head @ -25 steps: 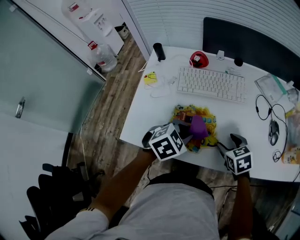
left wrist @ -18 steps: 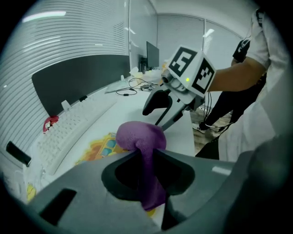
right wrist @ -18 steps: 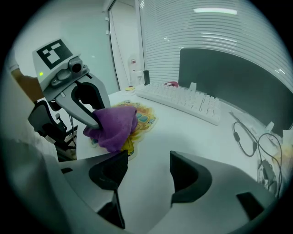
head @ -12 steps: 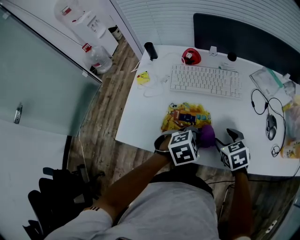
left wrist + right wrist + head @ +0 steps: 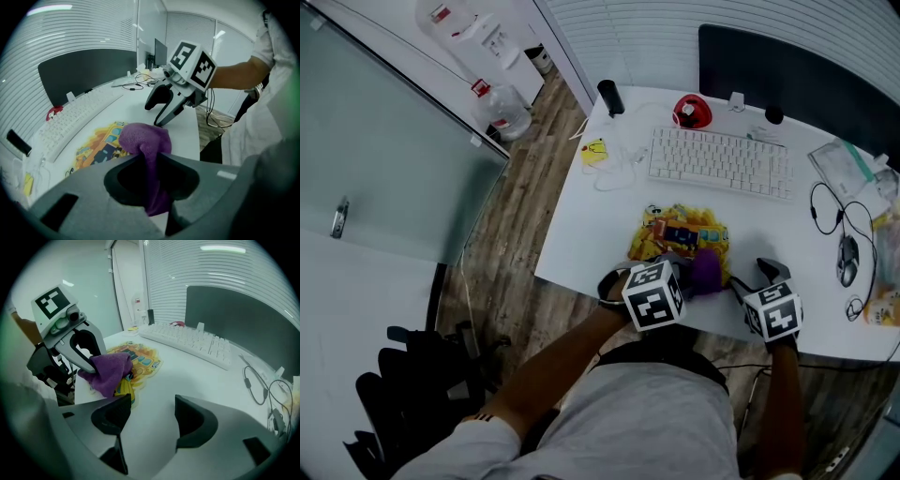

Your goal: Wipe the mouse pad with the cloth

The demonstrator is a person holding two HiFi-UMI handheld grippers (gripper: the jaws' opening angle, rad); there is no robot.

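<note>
A yellow mouse pad (image 5: 677,236) with a cartoon print lies on the white desk (image 5: 581,234), in front of the keyboard. My left gripper (image 5: 686,275) is shut on a purple cloth (image 5: 706,270), and the cloth rests on the pad's near right corner. In the left gripper view the cloth (image 5: 145,140) bulges out past the shut jaws over the pad (image 5: 96,147). My right gripper (image 5: 765,274) stands open on the bare desk just right of the pad, nothing between its jaws. The right gripper view shows the cloth (image 5: 108,371) on the pad (image 5: 136,359).
A white keyboard (image 5: 721,164) lies behind the pad, with a dark monitor (image 5: 797,84) beyond it. A red object (image 5: 694,112) and a black cylinder (image 5: 607,97) stand at the back left. A mouse (image 5: 848,260) and cables lie at the right. The desk's front edge runs just under the grippers.
The left gripper with the cloth has swept back and forth across the pad's near edge, ending at its near right corner. The right gripper has hardly moved.
</note>
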